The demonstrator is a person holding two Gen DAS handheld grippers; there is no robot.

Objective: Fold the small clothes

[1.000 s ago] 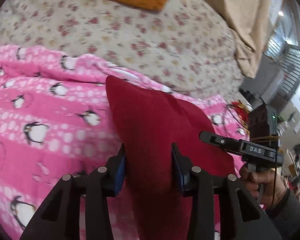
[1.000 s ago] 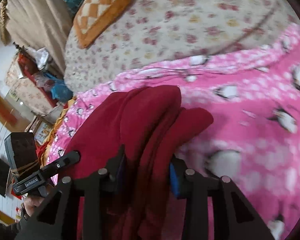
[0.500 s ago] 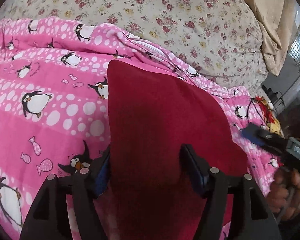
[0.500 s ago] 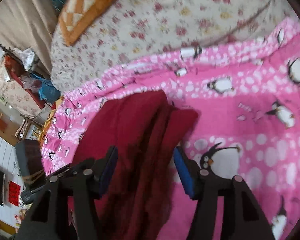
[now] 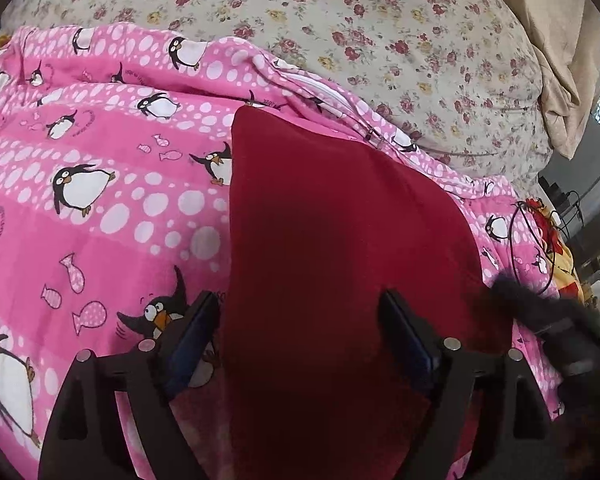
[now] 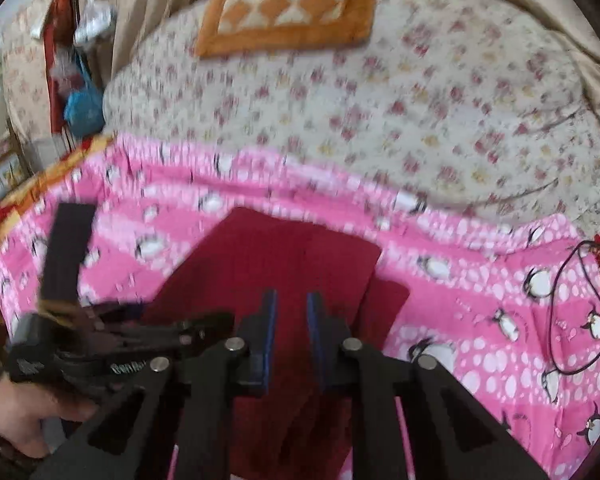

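Both let go: my left gripper [image 5: 300, 332] opening astride the folded dark-red fleece garment [image 5: 332, 240], right gripper [image 6: 292, 332] closing empty toward 12 o'clock, fold placed.

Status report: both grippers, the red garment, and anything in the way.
Left gripper opening, straddling the red garment, pads off it. Right gripper closing, nothing between pads. Garment folded flat on pink penguin blanket. Black cable lies alongside, clear.

Open floral bedsheet [image 5: 380, 40] beyond red garment [image 5: 320, 240]
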